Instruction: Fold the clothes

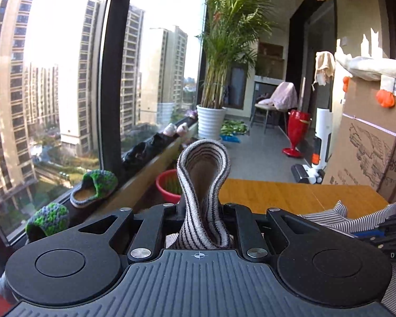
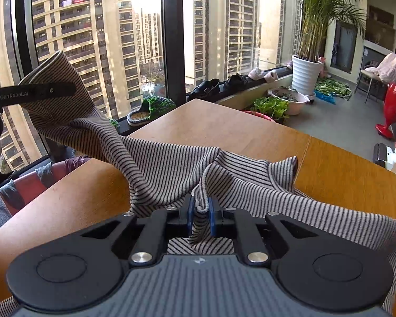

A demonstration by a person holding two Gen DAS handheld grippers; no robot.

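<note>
Holding the striped garment [image 2: 171, 163] at two points, both tools are clenched on fabric. The left hand-held gripper [image 1: 202, 211] pinches a fold that loops up above its jaws; in the right wrist view this same tool [image 2: 37, 92] holds a corner raised at the far left, above the tabletop [image 2: 224, 124]. The right hand-held gripper [image 2: 200, 215] grips a bunched edge between its blue pads [image 2: 212, 218], low at the near side. The remainder of the garment lies rumpled on the tabletop between the two grips.

Risks, judged from this state:
- Both grips hold bunched fabric. A sideways pull may drag out one layer and release the corner.
- The span between the grips is slack and twisted. Laying it down without tensioning it first would likely set a crooked fold.
- The raised corner sits beyond the tabletop's left edge. If lowered there, cloth would hang over the pink basin [image 2: 26, 182] beside the tabletop.

Clearance:
- Bare wood lies to the far side and to the right of the garment, giving room for spreading.
- The window sill with the green slipper [image 2: 150, 109] runs just beyond the far left edge.
- The cardboard box [image 1: 369, 142] stands at the tabletop's right end.
</note>
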